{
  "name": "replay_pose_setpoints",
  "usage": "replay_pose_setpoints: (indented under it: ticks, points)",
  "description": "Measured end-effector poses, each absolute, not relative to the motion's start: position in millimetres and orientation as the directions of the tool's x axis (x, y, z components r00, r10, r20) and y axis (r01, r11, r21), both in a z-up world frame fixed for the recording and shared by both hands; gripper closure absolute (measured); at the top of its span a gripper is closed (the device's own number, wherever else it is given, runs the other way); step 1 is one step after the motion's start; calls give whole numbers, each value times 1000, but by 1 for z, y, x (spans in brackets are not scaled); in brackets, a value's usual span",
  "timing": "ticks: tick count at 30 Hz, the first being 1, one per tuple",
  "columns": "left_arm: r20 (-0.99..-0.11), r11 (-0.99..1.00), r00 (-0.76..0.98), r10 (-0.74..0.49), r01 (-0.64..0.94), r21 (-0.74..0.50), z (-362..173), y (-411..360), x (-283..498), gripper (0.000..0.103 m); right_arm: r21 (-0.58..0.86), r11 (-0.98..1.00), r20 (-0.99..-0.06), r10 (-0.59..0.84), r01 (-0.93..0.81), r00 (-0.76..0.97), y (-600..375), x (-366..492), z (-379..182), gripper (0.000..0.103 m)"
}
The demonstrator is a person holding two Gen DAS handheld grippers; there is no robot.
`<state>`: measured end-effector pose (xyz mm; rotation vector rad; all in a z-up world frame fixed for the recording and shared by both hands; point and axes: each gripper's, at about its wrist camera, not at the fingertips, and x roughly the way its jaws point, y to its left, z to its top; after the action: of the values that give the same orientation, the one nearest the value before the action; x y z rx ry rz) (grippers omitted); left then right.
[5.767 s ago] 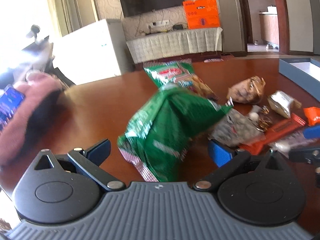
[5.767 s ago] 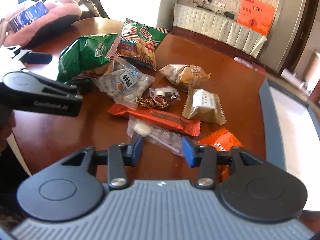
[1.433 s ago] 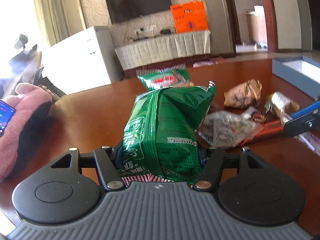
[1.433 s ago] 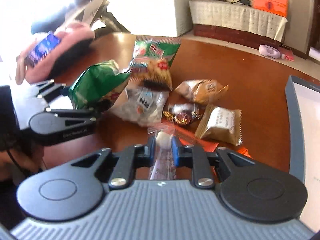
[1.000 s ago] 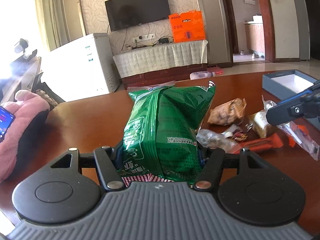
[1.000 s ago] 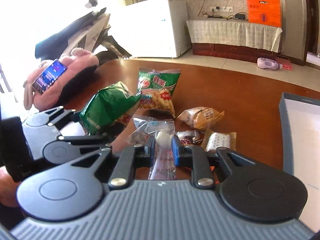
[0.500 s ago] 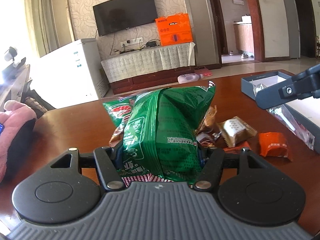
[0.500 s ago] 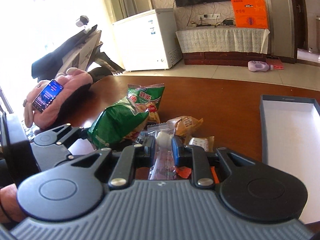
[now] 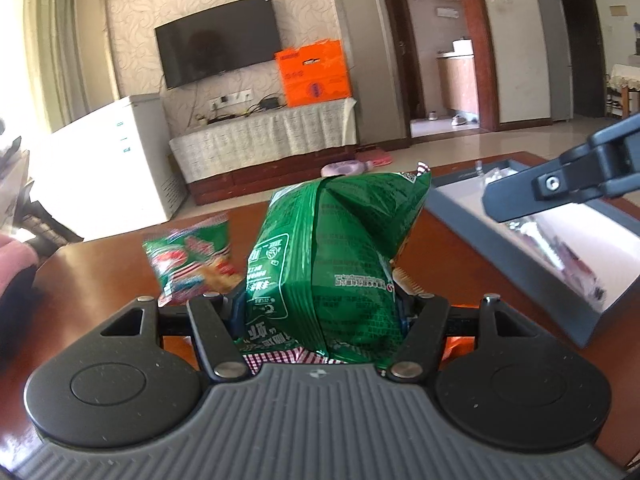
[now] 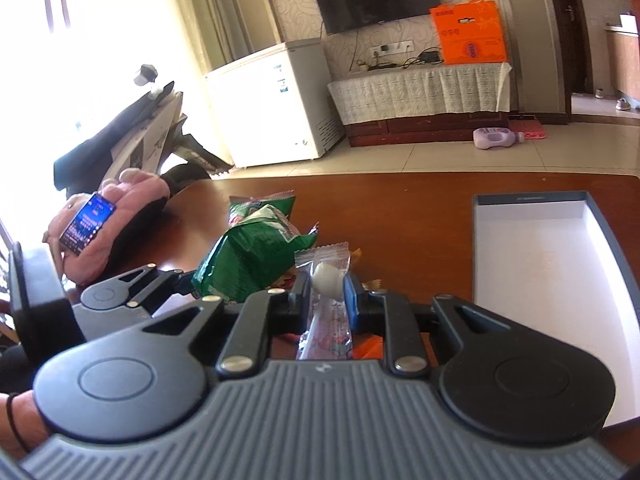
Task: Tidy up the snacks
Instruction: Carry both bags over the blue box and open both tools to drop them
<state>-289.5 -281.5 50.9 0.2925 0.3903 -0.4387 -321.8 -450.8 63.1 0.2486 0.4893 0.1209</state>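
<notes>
Your left gripper (image 9: 320, 312) is clamped on the green bag (image 9: 332, 248), which stands upright between the jaws, above the bench (image 9: 100, 264). Your right gripper (image 10: 326, 300) pinches a clear lollipop wrapper (image 10: 324, 280), candy head at 12 o'clock between the blue pads. The grey box (image 10: 540, 248), white inside, lies at 2 o'clock of that gripper. A second snack bag (image 9: 192, 260) lies at 10 o'clock of the green bag.

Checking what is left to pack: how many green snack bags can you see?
2. One green bag is held in the left gripper; the other green bag lies on the table behind it. Others may be hidden.
</notes>
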Motion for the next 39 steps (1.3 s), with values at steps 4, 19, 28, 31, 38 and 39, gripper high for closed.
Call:
replay_pose_setpoints:
  ticks: [4,19,28,31,38,39]
  points:
    - [-428,852,815,-391,496,166,56,-300,-296,34,278,960,-435,154,-31,887,-464,-330,65,82]
    - [-408,755,729,-549,643,133,72,-404,-310,34,299,943,-405,-14,147,914,-535,-357,65,82]
    - [-424,700,677,-602,703,128,56,-476,-295,34,231,937,-475,-126,261,871,-556,-359,49,82]
    - [-443,685,660,-607,717,130,45,-495,-285,34,224,928,-497,-153,297,854,-566,-359,42,82]
    - [-479,656,626,-615,744,130,23,-525,-254,34,229,913,-538,-170,338,826,-579,-352,30,82]
    - [-480,651,628,-613,745,144,20,-527,-253,32,228,913,-541,-171,339,824,-579,-351,30,82]
